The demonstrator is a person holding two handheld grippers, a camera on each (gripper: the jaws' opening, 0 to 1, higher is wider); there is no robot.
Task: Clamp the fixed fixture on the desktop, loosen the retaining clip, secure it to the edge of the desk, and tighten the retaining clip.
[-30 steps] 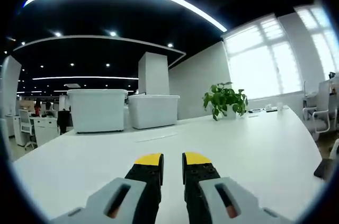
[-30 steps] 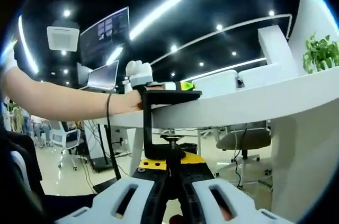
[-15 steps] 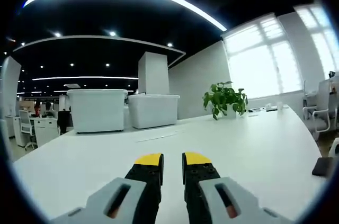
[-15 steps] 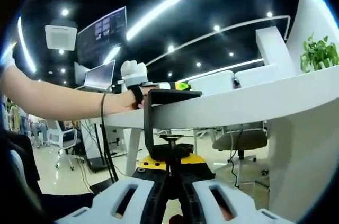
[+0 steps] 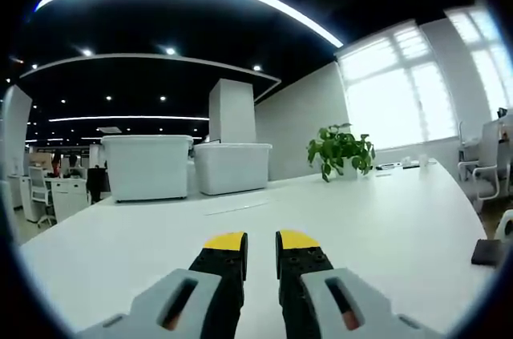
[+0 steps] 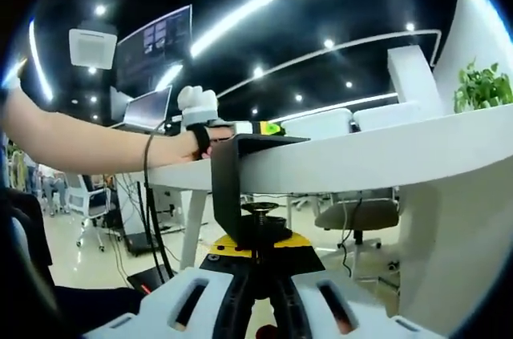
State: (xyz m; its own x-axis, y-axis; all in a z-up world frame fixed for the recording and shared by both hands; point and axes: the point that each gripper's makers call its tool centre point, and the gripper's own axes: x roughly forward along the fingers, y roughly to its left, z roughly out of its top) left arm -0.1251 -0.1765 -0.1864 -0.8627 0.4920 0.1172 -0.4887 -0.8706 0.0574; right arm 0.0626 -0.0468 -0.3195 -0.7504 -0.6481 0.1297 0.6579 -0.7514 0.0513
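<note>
1. Right tool [image 6: 258, 252], with its black jaws tipped in yellow, sat under the table edge with the jaws drawn nearly together on the screw knob at the foot of the black C-shaped metal clamp fixture [image 6: 227, 187].
2. That fixture hung on the edge of the white table [image 6: 377, 155]: its flat top plate lay over the tabletop, its spine ran down just outside the rim, and its round screw pad [image 6: 258, 208] stood apart from the underside of the table.
3. Left tool [image 5: 261, 245] rested low over the tabletop with its jaws a narrow gap apart and nothing between them.
4. In the right gripper view a person's forearm [image 6: 96, 145] reached over the table beside the fixture's top plate.
5. Judged from this, tightening was unfinished; with the pad short of the underside, the fixture could tip or slide off if the knob slipped from the jaws.
</note>
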